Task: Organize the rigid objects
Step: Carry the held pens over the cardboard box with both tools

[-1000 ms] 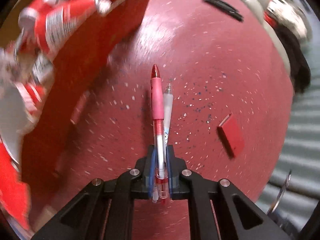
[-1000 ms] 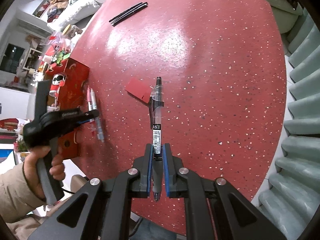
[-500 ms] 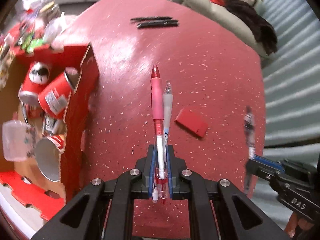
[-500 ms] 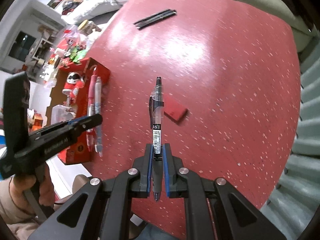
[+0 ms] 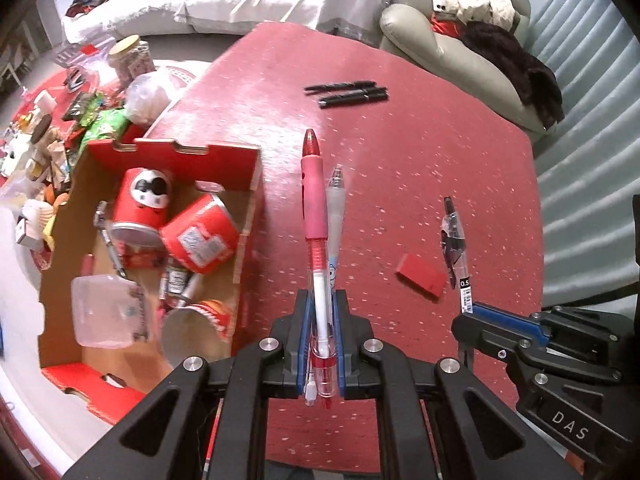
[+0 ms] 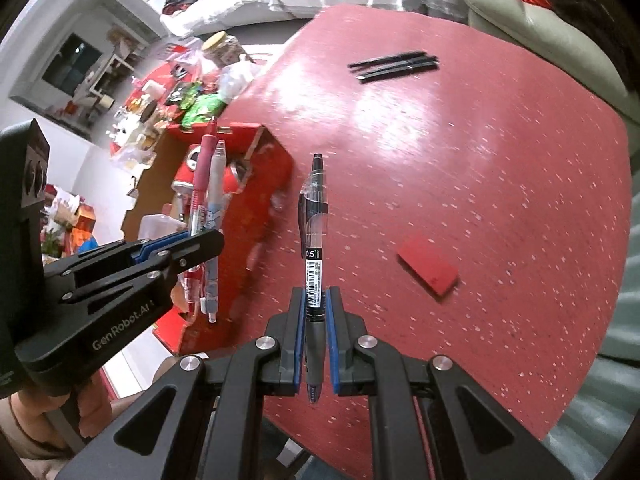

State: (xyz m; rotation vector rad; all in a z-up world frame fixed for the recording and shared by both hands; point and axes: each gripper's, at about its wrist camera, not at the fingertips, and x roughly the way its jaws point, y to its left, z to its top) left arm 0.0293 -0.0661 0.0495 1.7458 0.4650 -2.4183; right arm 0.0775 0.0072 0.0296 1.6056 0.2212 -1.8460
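Note:
My left gripper [image 5: 320, 312] is shut on two pens, a red pen [image 5: 313, 184] and a clear white pen [image 5: 335, 200], held above the red table [image 5: 420, 160] beside the red cardboard box [image 5: 252, 184]. It also shows in the right wrist view [image 6: 200, 240]. My right gripper [image 6: 314, 308] is shut on a black gel pen [image 6: 314, 216], held above the table; this pen also shows in the left wrist view [image 5: 454, 248]. Black pens [image 5: 348, 93] lie side by side at the table's far side.
The box holds red cans [image 5: 144, 196], a clear plastic case [image 5: 104, 312] and small items. A flat red card [image 5: 420, 282] lies on the table between the grippers. A beige sofa [image 5: 452, 48] with clothes stands beyond the table. Clutter [image 5: 80, 120] lies far left.
Both grippers have lifted and pulled back, so more of the table, the box and the room shows. The left gripper swung from the box side toward the table. Both still hold their pens.

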